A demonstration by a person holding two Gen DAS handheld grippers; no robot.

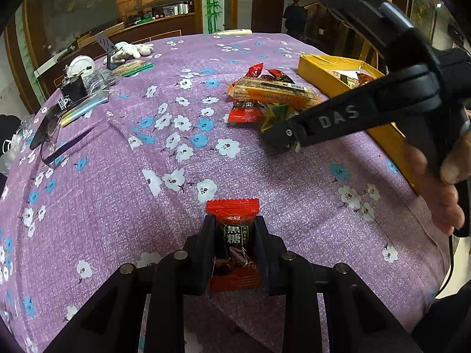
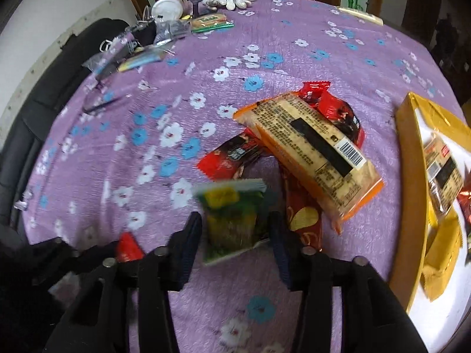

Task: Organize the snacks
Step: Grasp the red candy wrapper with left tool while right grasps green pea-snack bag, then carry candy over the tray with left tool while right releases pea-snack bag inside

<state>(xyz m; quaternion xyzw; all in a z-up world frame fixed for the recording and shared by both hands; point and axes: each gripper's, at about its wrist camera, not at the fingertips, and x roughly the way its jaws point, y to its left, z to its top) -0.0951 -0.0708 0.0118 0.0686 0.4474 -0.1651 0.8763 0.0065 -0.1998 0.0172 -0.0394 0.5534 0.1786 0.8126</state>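
Note:
My left gripper [image 1: 234, 244] is shut on a red and black candy packet [image 1: 234, 235] and holds it over the purple flowered cloth. My right gripper [image 2: 235, 226] is shut on a green snack packet [image 2: 232, 220], blurred; it also shows in the left wrist view [image 1: 281, 139] at the edge of the snack pile. The pile holds a long orange cracker pack [image 2: 312, 153] and red candies [image 2: 232, 158]. A yellow box [image 2: 412, 176] at the right holds several snacks.
Glasses [image 1: 50, 138], a dark phone, a white cup [image 1: 81, 64], a white glove [image 1: 132, 50] and a biscuit pack [image 1: 134, 67] lie at the table's far left. A black chair [image 2: 35, 117] stands beside the left table edge. A person stands in the background.

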